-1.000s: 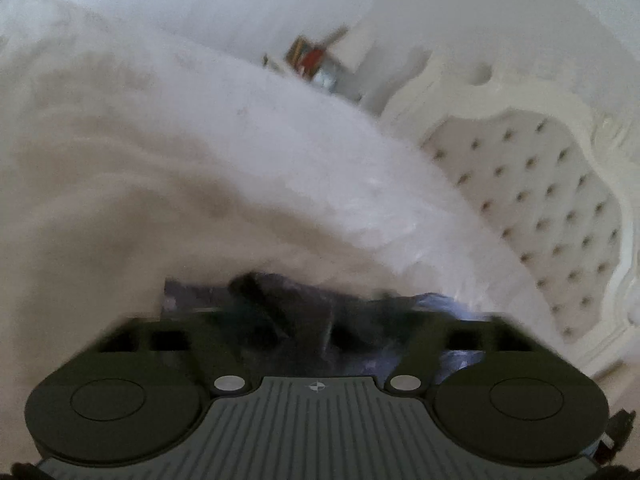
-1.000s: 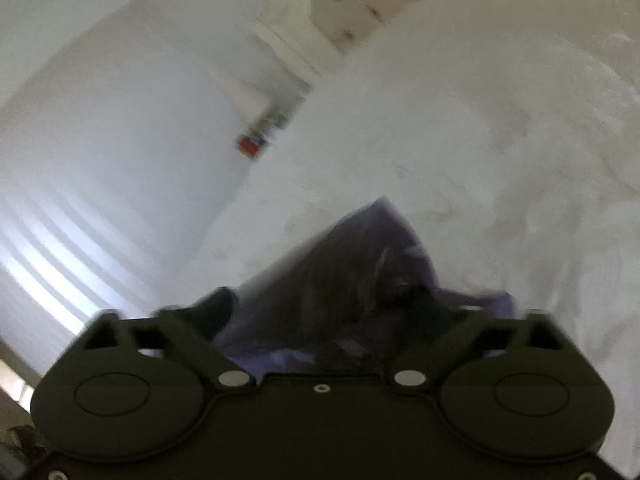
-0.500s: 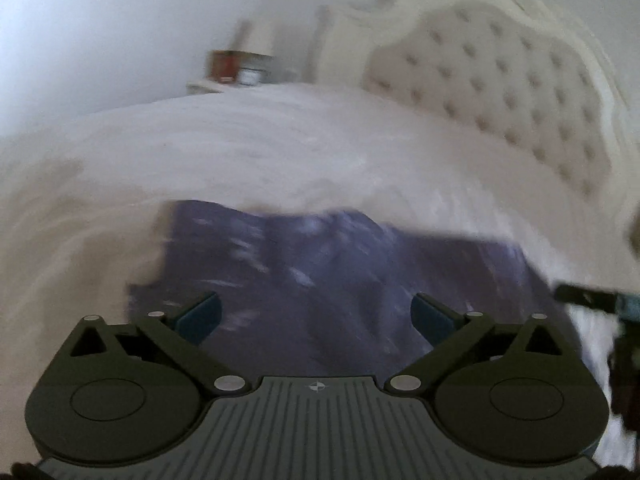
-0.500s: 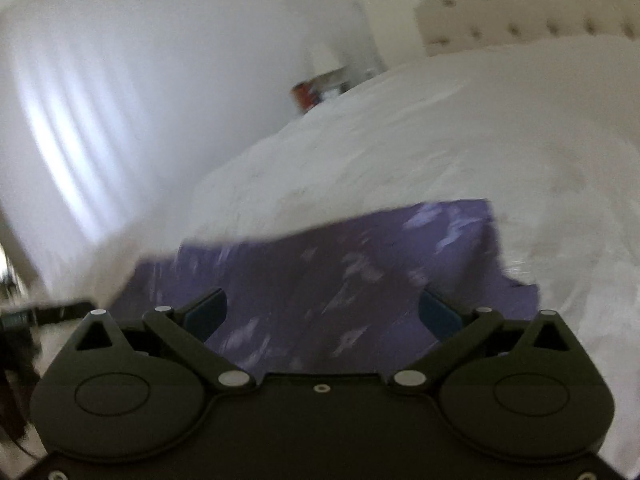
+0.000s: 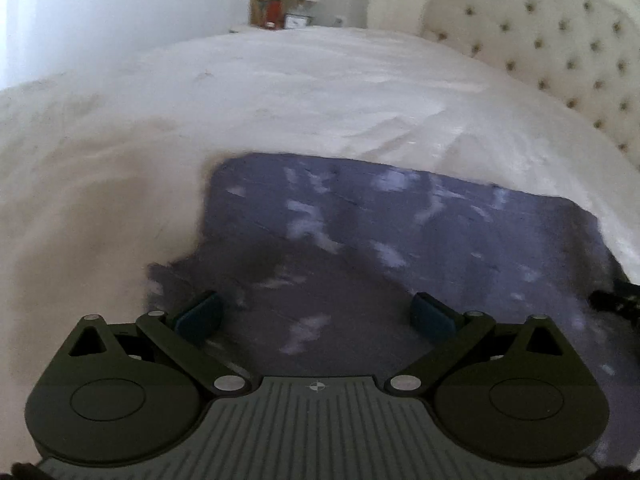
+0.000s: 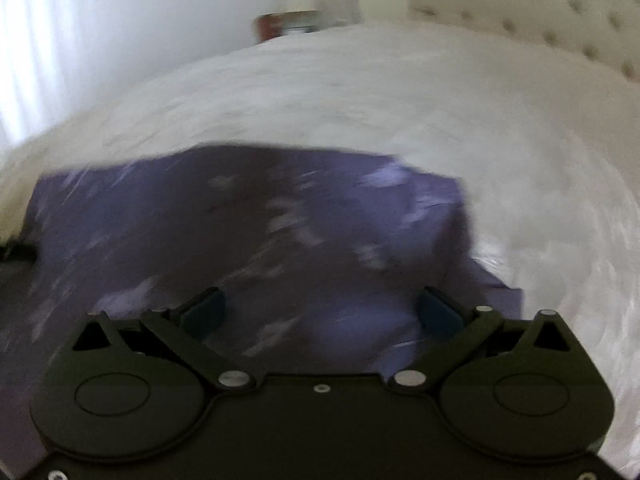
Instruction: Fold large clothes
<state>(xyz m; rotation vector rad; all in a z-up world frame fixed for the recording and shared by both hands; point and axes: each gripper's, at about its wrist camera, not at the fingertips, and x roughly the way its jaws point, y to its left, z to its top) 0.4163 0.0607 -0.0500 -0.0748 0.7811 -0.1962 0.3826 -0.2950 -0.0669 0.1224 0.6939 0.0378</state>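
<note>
Two grippers: left gripper (image 5: pixel 316 314) and right gripper (image 6: pixel 322 310), both with jaws spread wide, nothing between the pads.
Garment: purple patterned garment (image 5: pixel 400 240), laid flat on the bed (image 5: pixel 320 92), directly under and ahead of both grippers.
Hidden: near edge of the garment is covered by the gripper bodies in both views; garment type can't be told.
Cut off: dark object (image 5: pixel 616 300) at the right edge of the left view, only partly in frame, unclear what it is.
Blur: right view is smeared, garment pattern and folds hard to read there.
Edges: far edge of the garment runs straight; left edge steps outward nearer the gripper in the left view.
Open room: bare white bedding beyond and to both sides of the garment.
Background: tufted headboard (image 5: pixel 560 40) far right, nightstand clutter (image 5: pixel 280 12) behind the bed.
</note>
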